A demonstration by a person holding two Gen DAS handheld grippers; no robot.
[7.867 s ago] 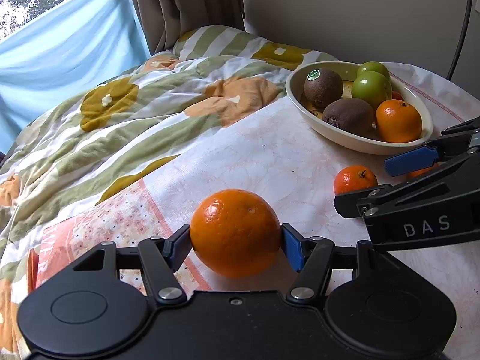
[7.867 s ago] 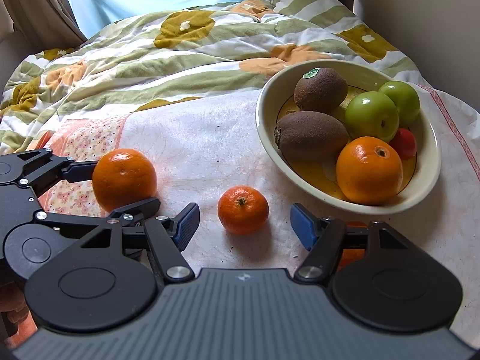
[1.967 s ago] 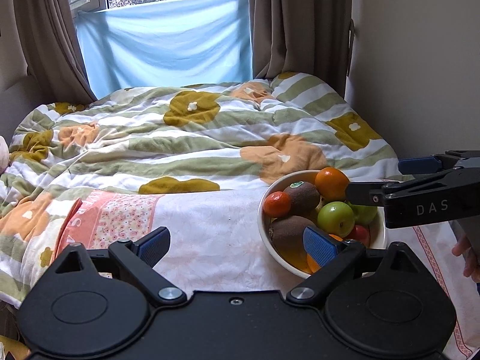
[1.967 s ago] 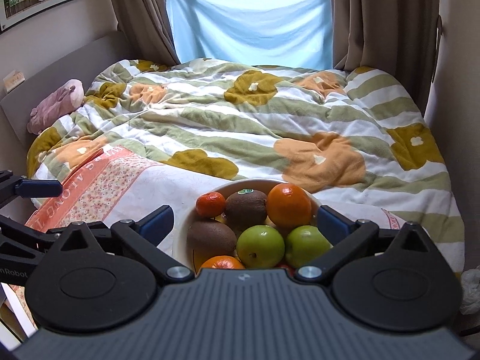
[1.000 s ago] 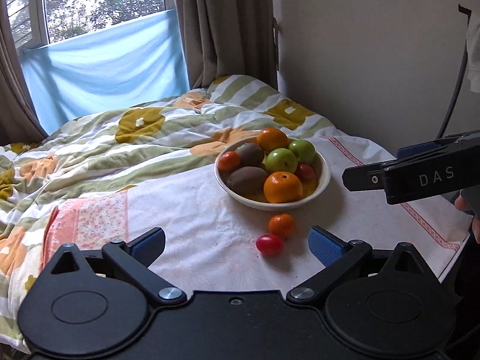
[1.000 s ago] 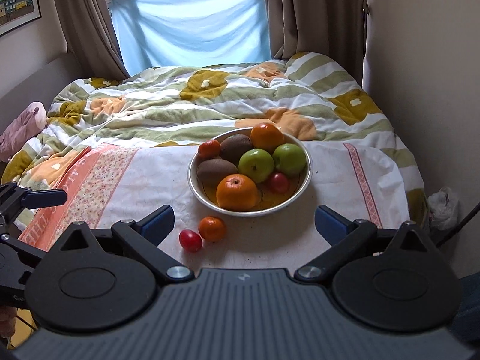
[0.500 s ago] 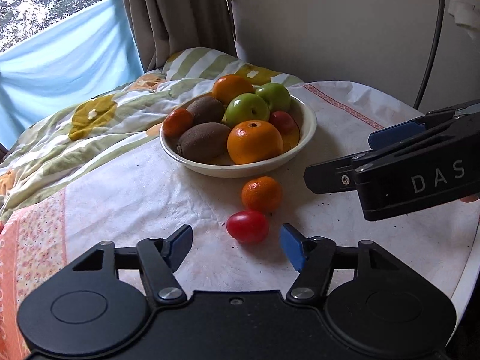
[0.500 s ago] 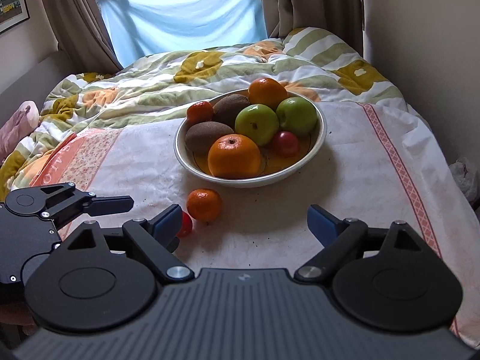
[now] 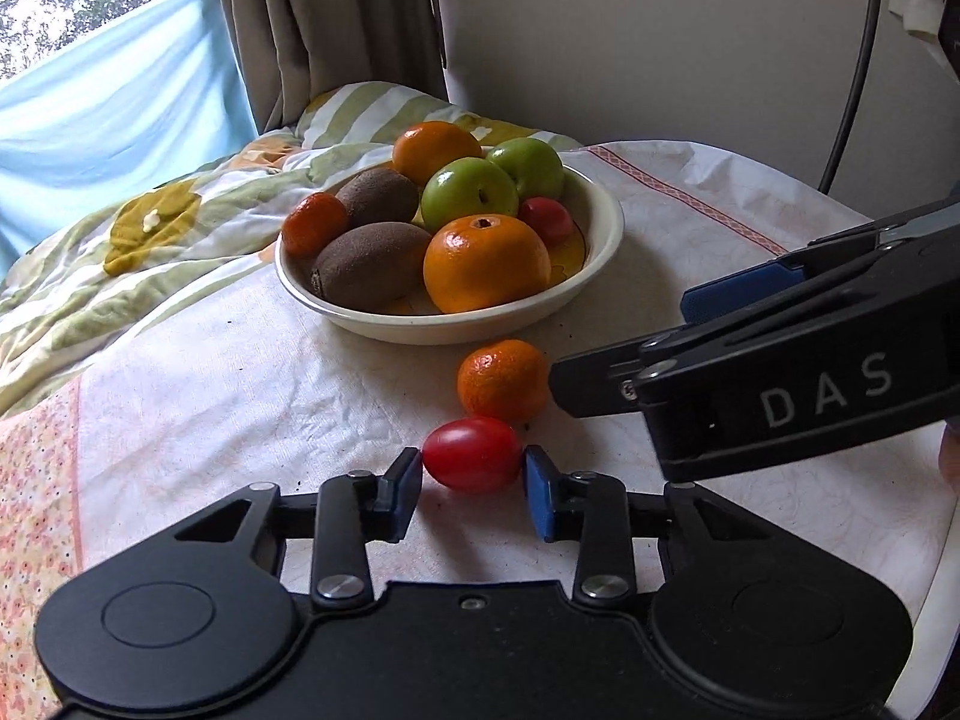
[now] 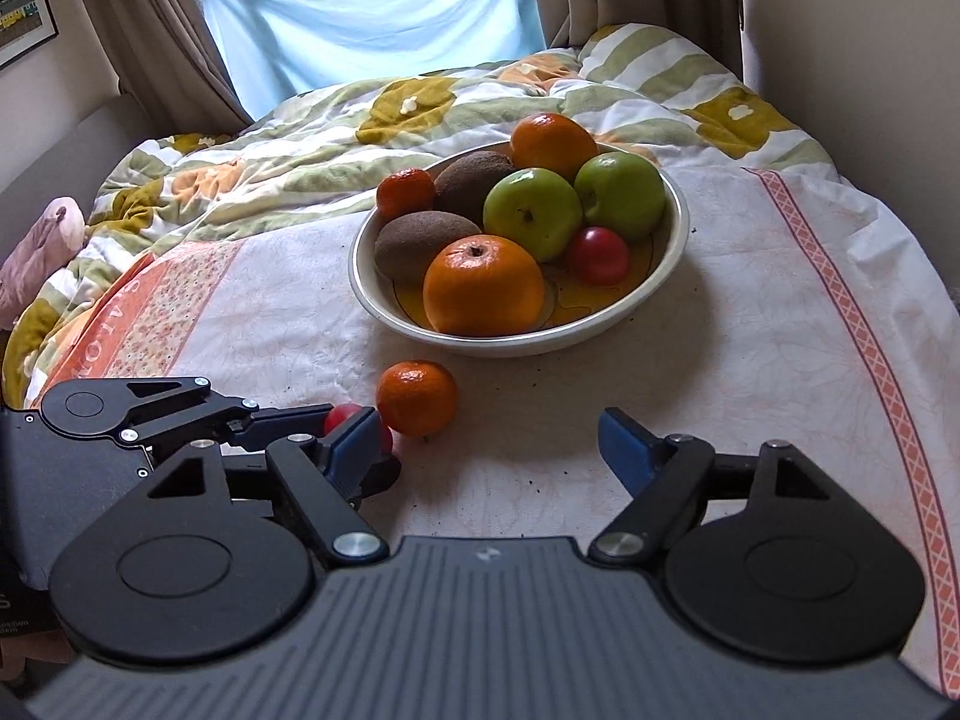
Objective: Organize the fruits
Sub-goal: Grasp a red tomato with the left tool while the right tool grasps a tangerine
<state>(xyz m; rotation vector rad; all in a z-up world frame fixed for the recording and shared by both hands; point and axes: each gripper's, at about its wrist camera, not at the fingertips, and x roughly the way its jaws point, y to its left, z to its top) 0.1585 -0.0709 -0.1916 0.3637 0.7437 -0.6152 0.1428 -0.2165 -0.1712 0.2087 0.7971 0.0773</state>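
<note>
A cream bowl [image 9: 600, 246] [image 10: 672, 276] on the white cloth holds oranges, green apples, kiwis, a small mandarin and a red tomato. In front of it lie a small mandarin [image 9: 503, 381] [image 10: 416, 397] and a red tomato [image 9: 472, 454] [image 10: 342, 417]. My left gripper [image 9: 472, 480] is shut on the tomato, which rests on the cloth, with both blue pads touching its sides. My right gripper [image 10: 489, 435] is open and empty, low over the cloth, just right of the loose mandarin; it shows from the side in the left wrist view [image 9: 768, 354].
The table is covered by a white cloth [image 10: 750, 360] with a pink patterned border. Behind it lies a bed with a green, white and yellow quilt [image 10: 420, 108]. A wall [image 9: 660, 30] and a dark cable [image 9: 852, 90] are at the right. The table edge falls off at the right.
Both grippers have dropped closer to the table and the loose fruit. My left gripper's fingers have closed from open onto the red tomato. My right gripper stays open.
</note>
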